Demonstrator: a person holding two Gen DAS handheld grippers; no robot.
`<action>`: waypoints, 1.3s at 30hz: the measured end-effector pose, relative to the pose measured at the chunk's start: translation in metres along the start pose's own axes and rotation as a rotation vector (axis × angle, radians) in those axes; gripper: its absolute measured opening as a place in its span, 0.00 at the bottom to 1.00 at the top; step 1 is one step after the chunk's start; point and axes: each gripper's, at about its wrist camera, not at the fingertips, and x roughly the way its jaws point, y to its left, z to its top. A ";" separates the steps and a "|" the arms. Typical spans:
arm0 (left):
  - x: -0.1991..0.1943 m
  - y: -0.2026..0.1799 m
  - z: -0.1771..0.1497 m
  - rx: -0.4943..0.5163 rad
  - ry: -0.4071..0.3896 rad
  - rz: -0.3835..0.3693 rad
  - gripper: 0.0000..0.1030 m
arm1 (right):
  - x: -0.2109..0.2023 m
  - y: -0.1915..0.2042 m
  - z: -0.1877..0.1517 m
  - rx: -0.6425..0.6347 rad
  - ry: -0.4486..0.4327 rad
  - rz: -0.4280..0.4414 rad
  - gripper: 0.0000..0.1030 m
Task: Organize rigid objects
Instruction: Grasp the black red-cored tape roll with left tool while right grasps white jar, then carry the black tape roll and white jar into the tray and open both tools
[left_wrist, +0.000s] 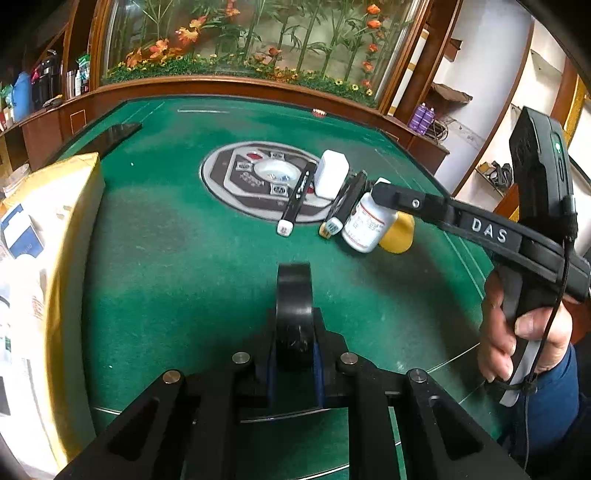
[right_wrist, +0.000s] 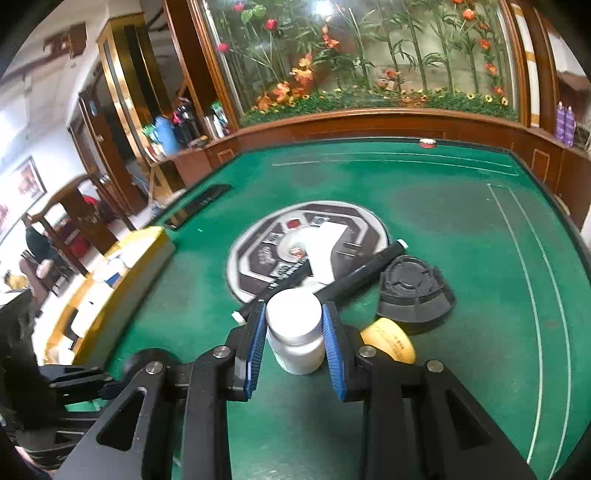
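Note:
My left gripper (left_wrist: 295, 326) is shut on a black roll (left_wrist: 293, 295) that stands on edge between its jaws, above the green table (left_wrist: 177, 280). In the right wrist view my right gripper (right_wrist: 293, 306) has its blue pads (right_wrist: 258, 332) against both sides of a white bottle (right_wrist: 295, 332), just off the table's round centre panel. The left wrist view shows that same right gripper (left_wrist: 382, 192) over the labelled white bottle (left_wrist: 364, 225), with a hand (left_wrist: 517, 332) holding its grip. A yellow object (right_wrist: 391, 339) lies just right of the bottle.
Two black markers (right_wrist: 362, 273), a white box (right_wrist: 325, 251) and a black domed lid (right_wrist: 413, 291) cluster behind the bottle. A yellow-walled box (left_wrist: 74, 206) with cartons stands at the left edge. A black slab (left_wrist: 110, 136) lies far left. A wooden rim (left_wrist: 240, 86) borders the table.

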 end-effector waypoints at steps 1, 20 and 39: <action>-0.002 -0.001 0.001 0.002 -0.004 0.002 0.14 | -0.002 0.002 0.000 0.002 -0.004 0.016 0.28; 0.012 -0.005 -0.002 0.020 0.029 0.045 0.14 | -0.012 0.017 -0.001 0.003 -0.011 0.075 0.28; -0.092 0.029 -0.001 -0.067 -0.196 0.048 0.14 | -0.017 0.067 -0.005 -0.024 -0.004 0.225 0.28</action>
